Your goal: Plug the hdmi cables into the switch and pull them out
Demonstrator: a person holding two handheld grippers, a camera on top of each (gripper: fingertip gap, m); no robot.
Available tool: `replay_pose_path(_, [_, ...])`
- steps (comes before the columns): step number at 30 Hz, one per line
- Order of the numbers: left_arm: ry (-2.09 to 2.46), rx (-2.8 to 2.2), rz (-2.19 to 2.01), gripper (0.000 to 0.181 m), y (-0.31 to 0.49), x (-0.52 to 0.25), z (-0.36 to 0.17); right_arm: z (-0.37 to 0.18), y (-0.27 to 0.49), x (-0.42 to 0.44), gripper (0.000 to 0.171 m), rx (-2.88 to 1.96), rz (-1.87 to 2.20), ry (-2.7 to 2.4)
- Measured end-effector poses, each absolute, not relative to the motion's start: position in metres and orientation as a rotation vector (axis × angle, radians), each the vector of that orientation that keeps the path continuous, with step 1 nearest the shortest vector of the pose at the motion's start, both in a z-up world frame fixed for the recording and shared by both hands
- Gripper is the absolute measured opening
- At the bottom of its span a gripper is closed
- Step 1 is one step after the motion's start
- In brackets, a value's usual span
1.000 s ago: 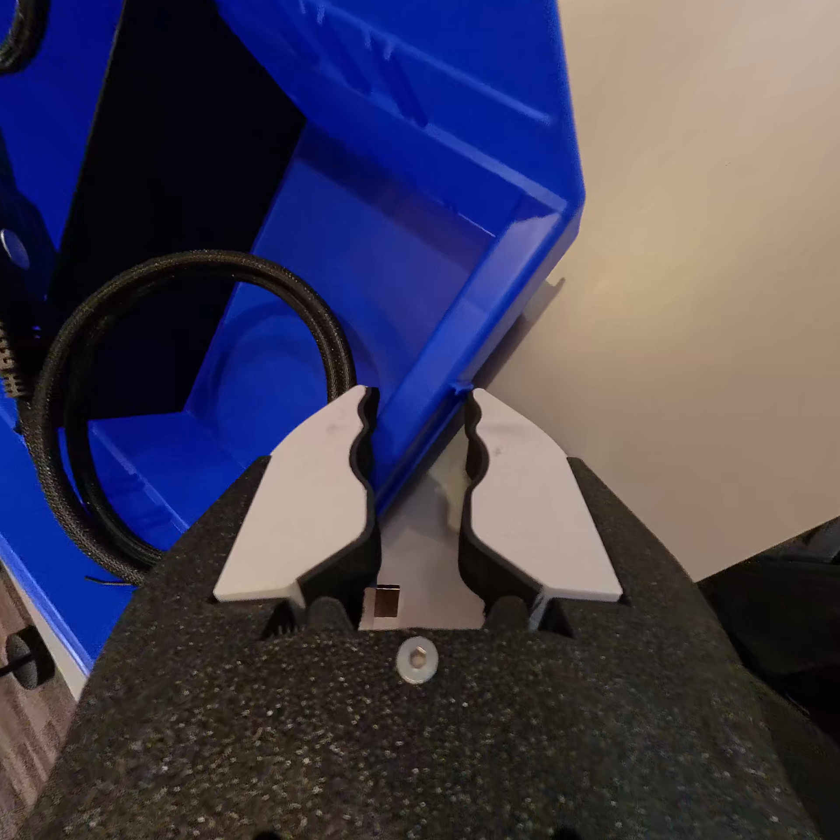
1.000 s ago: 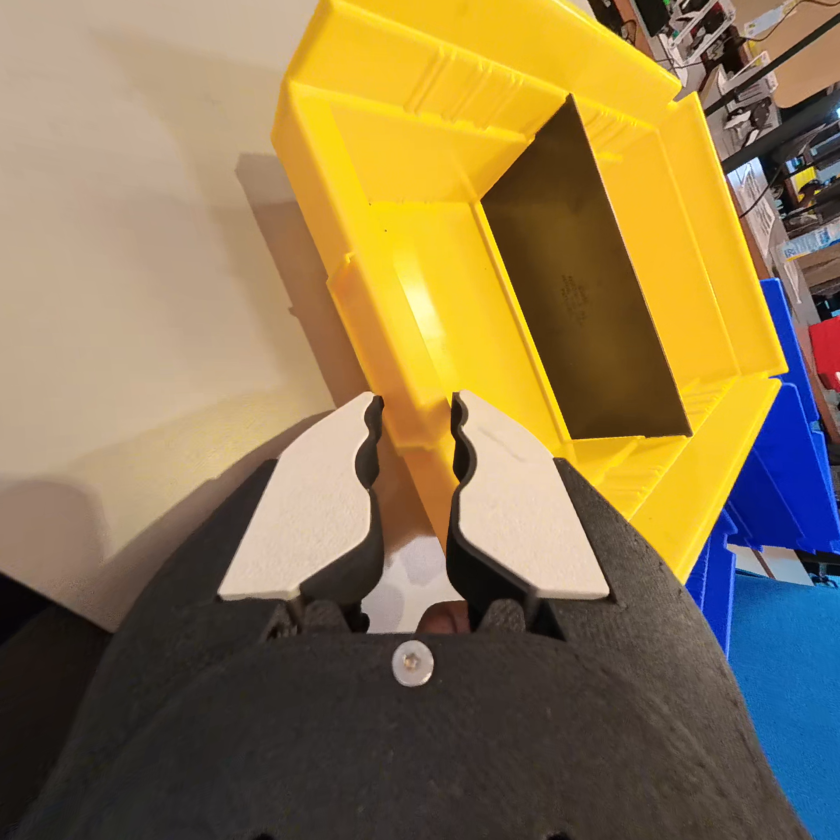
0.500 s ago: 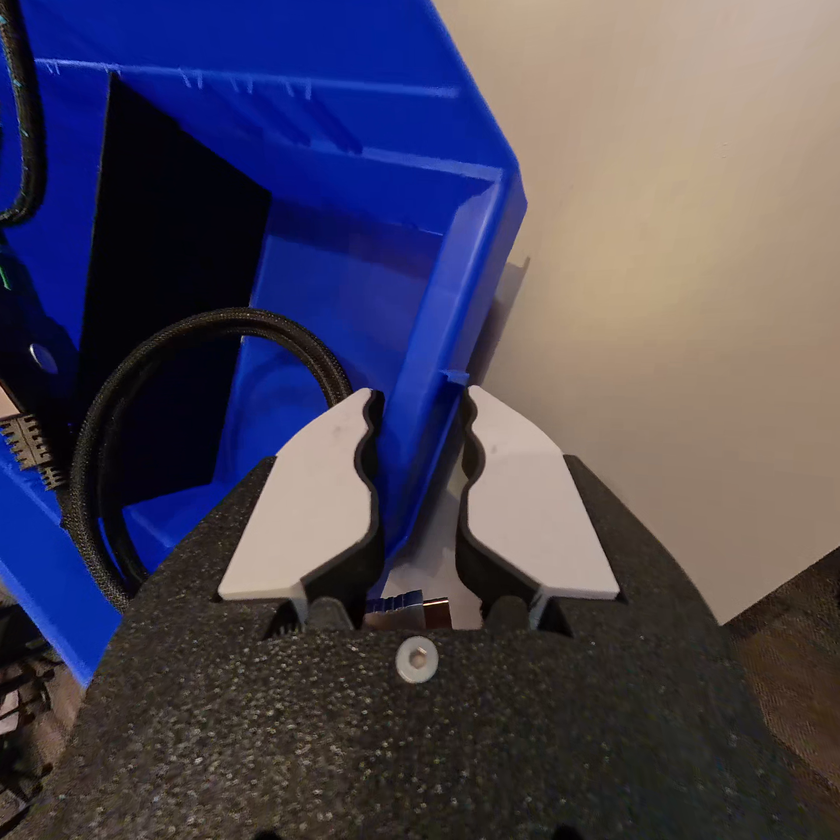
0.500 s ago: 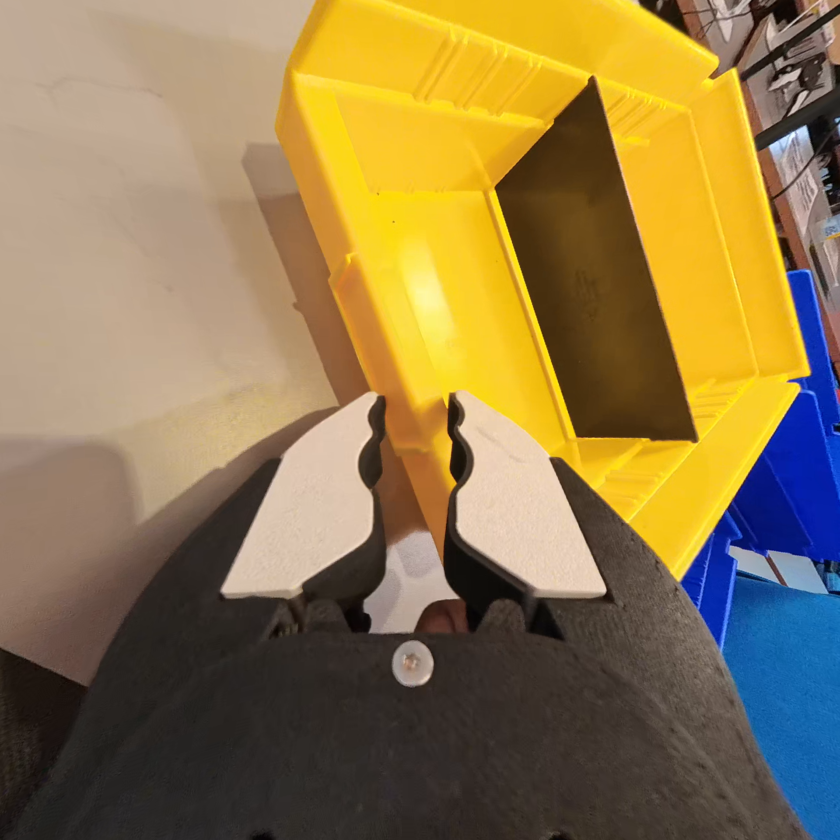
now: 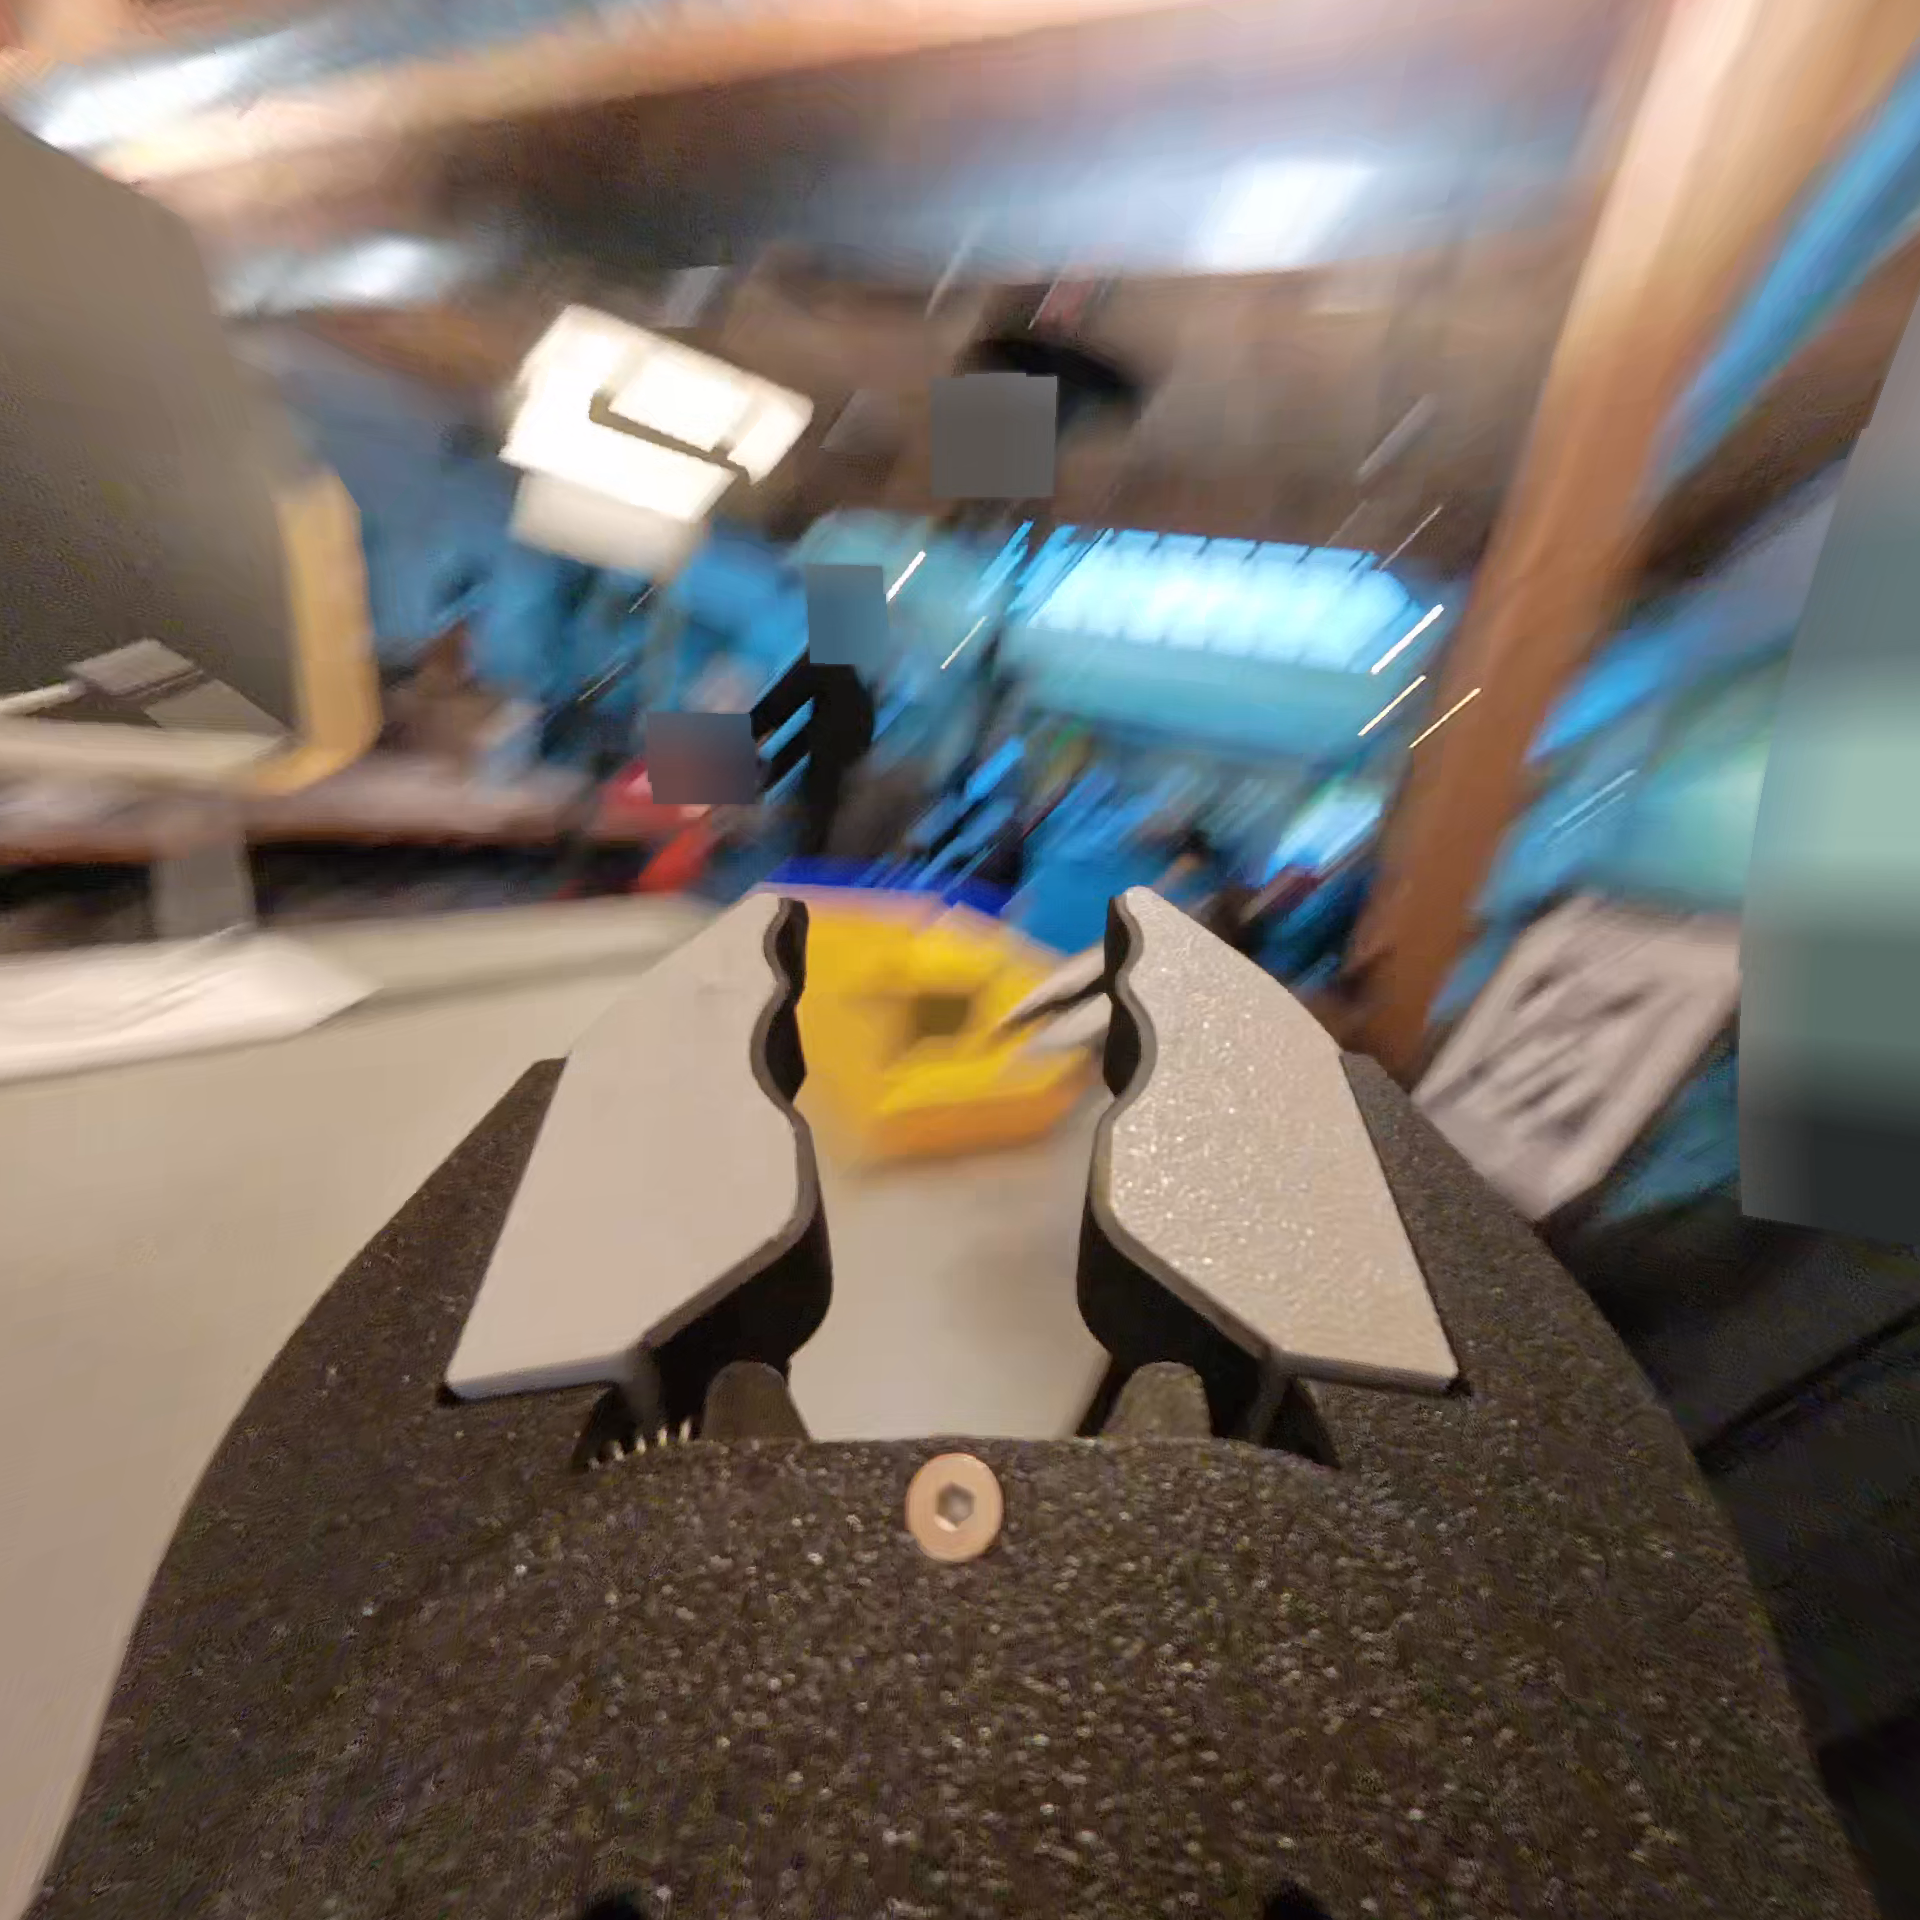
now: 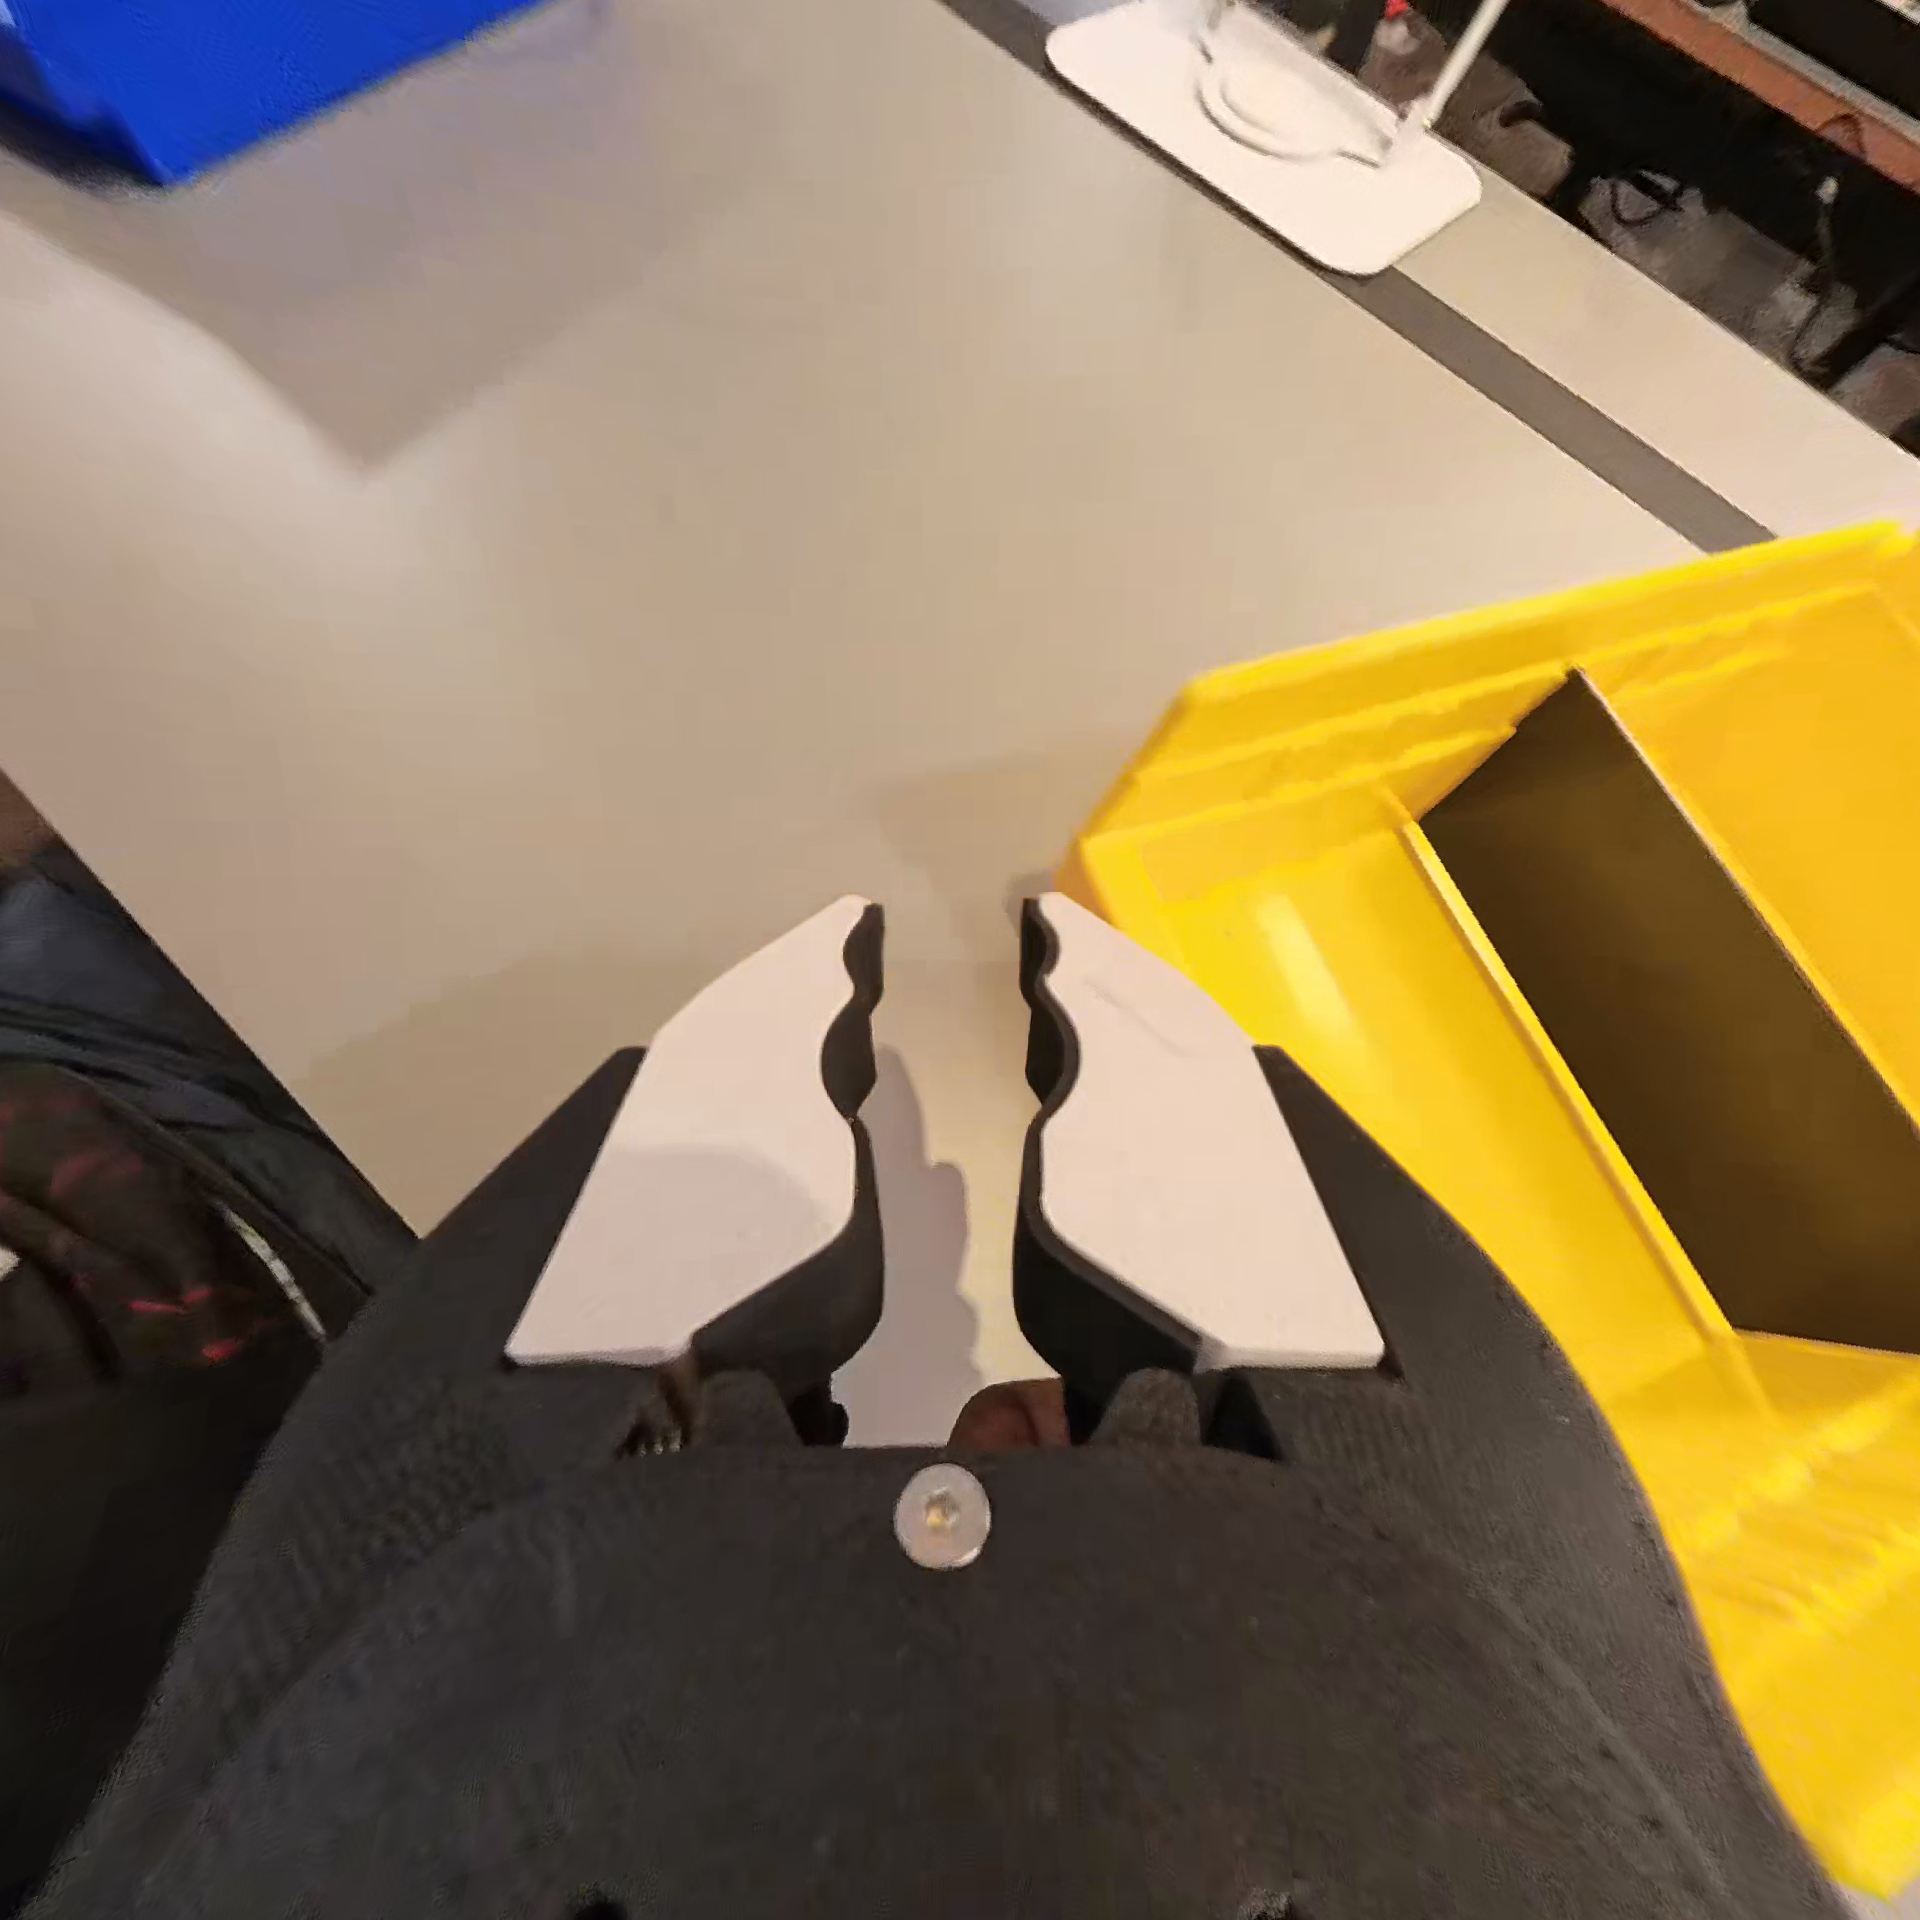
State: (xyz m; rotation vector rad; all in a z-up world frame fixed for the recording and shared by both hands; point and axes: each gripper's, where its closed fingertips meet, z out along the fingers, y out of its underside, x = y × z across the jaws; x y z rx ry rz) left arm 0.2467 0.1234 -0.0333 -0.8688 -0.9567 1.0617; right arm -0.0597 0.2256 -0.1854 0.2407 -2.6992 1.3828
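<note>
No HDMI cable or switch shows in either view now. My left gripper (image 5: 951, 925) is open and empty above the beige table (image 5: 208, 1195); its view is heavily blurred. Far ahead between its fingers sits the yellow bin (image 5: 935, 1049), with the other gripper's grey tip at its right side. My right gripper (image 6: 951, 920) is open and empty over the table (image 6: 623, 582), just left of the yellow bin (image 6: 1351, 997), which has a dark divider inside.
A blue bin (image 6: 208, 83) lies at the far left corner of the table in the right wrist view. A white lamp base (image 6: 1278, 145) stands at the far edge. A dark bag (image 6: 114, 1195) sits below the table's near left edge. The background room is blurred. The gap from one gripper's tips to the other's is roughly 35 cm.
Both grippers have let go of their bin walls and opened. The left has swung away from the blue bin and points across the room. The right has pulled back left of the yellow bin.
</note>
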Motion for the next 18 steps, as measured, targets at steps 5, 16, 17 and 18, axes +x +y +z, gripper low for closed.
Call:
replay_pose_path(5, [-0.284, -0.203, 0.379, 0.065, 0.24, 0.261, 0.066, -0.179, 0.203, -0.017, 0.026, 0.271, 1.528, -2.743])
replay_pose_path(16, [-0.066, 0.032, -0.031, 0.089, 0.308, 0.236, 0.077, -0.194, 0.208, 0.012, 0.026, 0.335, 1.664, -2.792])
replay_pose_path(17, [-0.064, 0.026, -0.016, 0.089, 0.307, 0.235, 0.077, -0.194, 0.209, 0.01, 0.026, 0.327, 1.667, -2.792])
replay_pose_path(18, [-0.073, 0.024, 0.007, 0.089, 0.305, 0.233, 0.076, -0.195, 0.209, 0.008, 0.026, 0.318, 1.67, -2.792])
